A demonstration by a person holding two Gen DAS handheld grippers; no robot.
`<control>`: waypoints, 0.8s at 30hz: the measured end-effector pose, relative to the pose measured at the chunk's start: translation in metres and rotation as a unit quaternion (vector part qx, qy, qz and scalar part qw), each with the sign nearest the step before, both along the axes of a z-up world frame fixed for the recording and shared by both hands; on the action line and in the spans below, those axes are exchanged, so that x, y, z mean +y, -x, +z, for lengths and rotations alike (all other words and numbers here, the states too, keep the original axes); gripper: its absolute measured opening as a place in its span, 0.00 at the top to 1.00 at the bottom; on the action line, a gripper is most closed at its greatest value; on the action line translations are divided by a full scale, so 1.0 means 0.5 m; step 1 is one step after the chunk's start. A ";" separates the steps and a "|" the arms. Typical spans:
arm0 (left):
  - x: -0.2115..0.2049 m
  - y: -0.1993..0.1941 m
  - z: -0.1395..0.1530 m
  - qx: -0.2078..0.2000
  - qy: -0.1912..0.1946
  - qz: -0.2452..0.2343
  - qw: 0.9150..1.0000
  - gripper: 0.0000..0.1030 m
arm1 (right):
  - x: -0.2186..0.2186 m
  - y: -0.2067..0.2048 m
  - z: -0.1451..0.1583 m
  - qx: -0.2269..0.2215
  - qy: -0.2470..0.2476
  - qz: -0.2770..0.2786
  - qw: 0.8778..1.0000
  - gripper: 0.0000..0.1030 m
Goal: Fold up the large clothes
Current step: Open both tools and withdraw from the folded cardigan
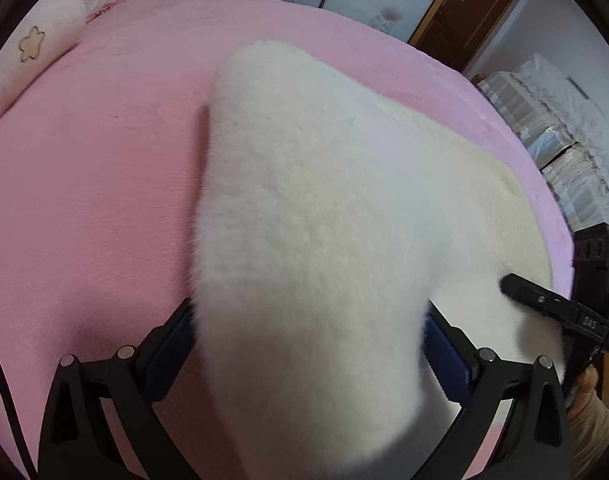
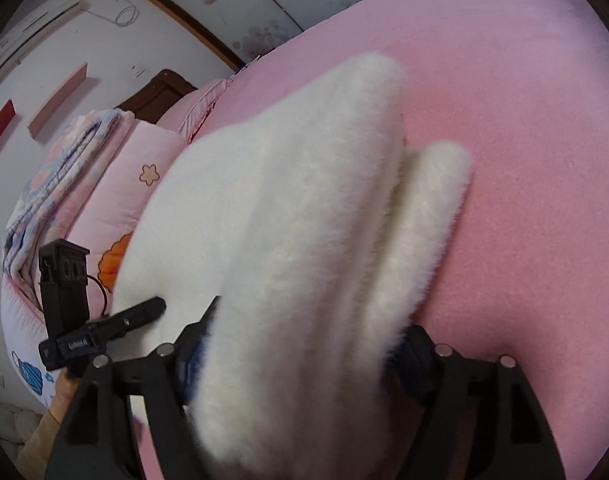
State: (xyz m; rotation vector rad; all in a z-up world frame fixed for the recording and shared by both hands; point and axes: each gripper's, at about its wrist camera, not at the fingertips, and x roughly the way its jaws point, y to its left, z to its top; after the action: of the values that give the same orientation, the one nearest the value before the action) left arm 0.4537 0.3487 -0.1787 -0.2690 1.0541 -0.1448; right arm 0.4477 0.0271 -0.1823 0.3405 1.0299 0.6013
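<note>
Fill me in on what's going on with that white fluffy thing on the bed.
A person is folding a white fleece garment on a pink bed, with a handheld gripper in each hand. The garment lies doubled over, its thick edge running between the jaws of both the left gripper and the right gripper. Both sets of jaws stand wide around the fleece, so the fold looks just laid down and let go.

— The garment (image 1: pixel 304 216)?
— White fleece, long fluffy pile, matt.
— The bed (image 1: pixel 84 200)?
— Pink plush cover, short soft nap, no shine.
— The grippers?
— The left gripper (image 1: pixel 308 344) and the right gripper (image 2: pixel 300 360) look like matt black plastic with small bright metal pins; the pads (image 1: pixel 448 356) are blue and rough.
— The door (image 1: pixel 464 8)?
— Brown wood, slightly glossy.
</note>
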 end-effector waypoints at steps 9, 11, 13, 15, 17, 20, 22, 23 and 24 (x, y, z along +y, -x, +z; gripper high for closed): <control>-0.112 0.153 0.181 -0.045 -0.121 0.030 0.991 0.02 | -0.087 0.155 0.160 -0.031 0.031 -0.016 0.999 0.26; -0.122 0.217 0.233 -0.066 -0.133 0.037 0.988 0.02 | -0.093 0.197 0.205 -0.038 0.031 -0.018 0.999 0.26; -0.152 0.277 0.277 -0.084 -0.151 0.048 0.984 0.02 | -0.094 0.248 0.256 -0.045 0.023 -0.018 0.999 0.26; -0.179 0.325 0.320 -0.091 -0.148 0.051 0.984 0.02 | -0.098 0.304 0.304 -0.054 0.023 -0.016 0.998 0.26; -0.208 0.369 0.356 -0.095 -0.125 0.056 0.986 0.02 | -0.102 0.354 0.344 -0.065 0.027 -0.017 0.997 0.26; -0.218 0.440 0.403 -0.101 -0.104 0.070 0.987 0.02 | -0.109 0.437 0.403 -0.090 0.049 -0.016 0.995 0.26; -0.241 0.487 0.432 -0.109 -0.102 0.075 0.986 0.02 | -0.118 0.491 0.434 -0.110 0.066 -0.017 0.992 0.26; -0.254 0.511 0.447 -0.115 -0.104 0.072 0.985 0.02 | -0.119 0.514 0.448 -0.117 0.071 -0.017 0.990 0.26; -0.278 0.543 0.454 -0.120 -0.106 0.067 0.985 0.02 | -0.125 0.538 0.460 -0.125 0.076 -0.019 0.989 0.26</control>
State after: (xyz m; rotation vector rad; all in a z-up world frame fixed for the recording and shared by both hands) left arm 0.1823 0.2097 0.0486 -0.1245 0.8010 0.0570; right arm 0.1788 -0.0354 0.0478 0.1459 0.8204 0.5130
